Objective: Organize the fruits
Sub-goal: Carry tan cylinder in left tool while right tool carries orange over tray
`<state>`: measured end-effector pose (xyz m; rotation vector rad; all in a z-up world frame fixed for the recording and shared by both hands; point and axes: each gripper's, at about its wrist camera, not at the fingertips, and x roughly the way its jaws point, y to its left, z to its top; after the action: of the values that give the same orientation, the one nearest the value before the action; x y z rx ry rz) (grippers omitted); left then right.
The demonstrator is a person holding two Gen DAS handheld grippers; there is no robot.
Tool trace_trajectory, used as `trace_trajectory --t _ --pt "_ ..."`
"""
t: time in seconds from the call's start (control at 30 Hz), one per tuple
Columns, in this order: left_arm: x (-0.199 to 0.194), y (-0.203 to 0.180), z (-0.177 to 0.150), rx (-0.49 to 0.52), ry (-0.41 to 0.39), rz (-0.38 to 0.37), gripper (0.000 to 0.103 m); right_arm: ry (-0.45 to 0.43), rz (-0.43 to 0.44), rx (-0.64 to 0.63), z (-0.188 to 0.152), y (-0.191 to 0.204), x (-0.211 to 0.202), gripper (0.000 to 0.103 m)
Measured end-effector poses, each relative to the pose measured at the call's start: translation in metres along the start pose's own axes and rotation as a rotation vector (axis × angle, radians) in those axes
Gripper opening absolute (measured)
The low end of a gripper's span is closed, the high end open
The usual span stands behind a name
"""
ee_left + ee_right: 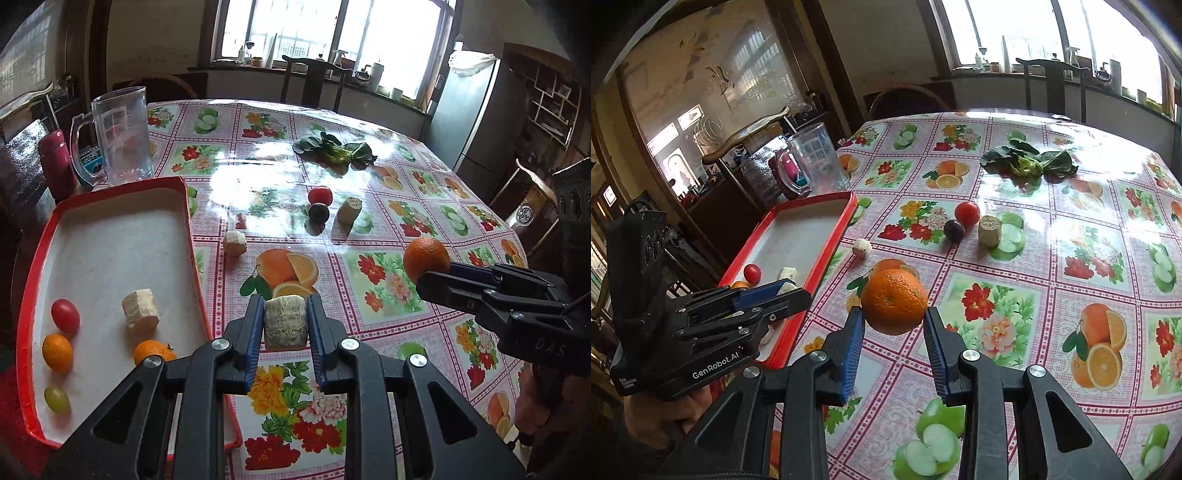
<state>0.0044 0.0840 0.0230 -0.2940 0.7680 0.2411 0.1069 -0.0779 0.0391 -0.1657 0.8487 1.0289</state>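
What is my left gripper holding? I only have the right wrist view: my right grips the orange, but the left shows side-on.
Observer: The left gripper is shut on a pale cut chunk, pinched between both pads.
Operator: And what lies in the tray's near corner, behind that gripper?
Observer: A small yellow-green fruit lies in that corner of the red tray.

A home dining room, probably next to a kitchen: a table (369,206) under a flowered oilcloth, wooden chairs (314,79), a fridge (476,110), and bottles along the windowsill (295,68).
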Motion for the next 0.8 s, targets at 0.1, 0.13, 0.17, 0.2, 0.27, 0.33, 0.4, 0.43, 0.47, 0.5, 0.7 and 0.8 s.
trace_trajectory --t 0.1,0.13,0.17,0.2,0.27,0.33,0.4,0.43,0.47,0.5,0.7,0.8 --pt "-0.005 0.007 -0.001 -0.010 -0.009 0.005 0.021 0.005 0.007 -0.014 0.000 0.009 0.004 0.033" --pt "-0.007 0.009 -0.002 -0.013 -0.012 0.007 0.021 0.008 0.010 -0.018 0.000 0.012 0.005 0.033" --pt "-0.009 0.012 -0.003 -0.016 -0.014 0.010 0.021 0.011 0.013 -0.022 0.000 0.016 0.007 0.033" --pt "-0.011 0.015 -0.003 -0.020 -0.017 0.014 0.021 0.013 0.015 -0.028 0.000 0.020 0.009 0.033" --pt "-0.014 0.021 -0.004 -0.029 -0.023 0.020 0.021 0.018 0.020 -0.037 0.002 0.027 0.012 0.033" --pt "-0.017 0.028 -0.005 -0.039 -0.028 0.026 0.021 0.021 0.025 -0.047 0.003 0.034 0.016 0.033" --pt "-0.020 0.035 -0.006 -0.045 -0.033 0.035 0.021 0.022 0.029 -0.057 0.005 0.041 0.019 0.033" --pt "-0.021 0.039 -0.006 -0.049 -0.036 0.040 0.021 0.022 0.031 -0.062 0.006 0.044 0.020 0.033" --pt "-0.023 0.042 -0.007 -0.053 -0.038 0.043 0.021 0.023 0.032 -0.066 0.007 0.048 0.022 0.033" --pt "-0.024 0.046 -0.008 -0.059 -0.040 0.046 0.021 0.024 0.035 -0.070 0.008 0.051 0.023 0.033" --pt "-0.029 0.065 -0.012 -0.090 -0.052 0.057 0.021 0.033 0.044 -0.096 0.012 0.068 0.032 0.033" --pt "-0.030 0.073 -0.013 -0.103 -0.054 0.060 0.021 0.037 0.048 -0.106 0.014 0.075 0.036 0.033"
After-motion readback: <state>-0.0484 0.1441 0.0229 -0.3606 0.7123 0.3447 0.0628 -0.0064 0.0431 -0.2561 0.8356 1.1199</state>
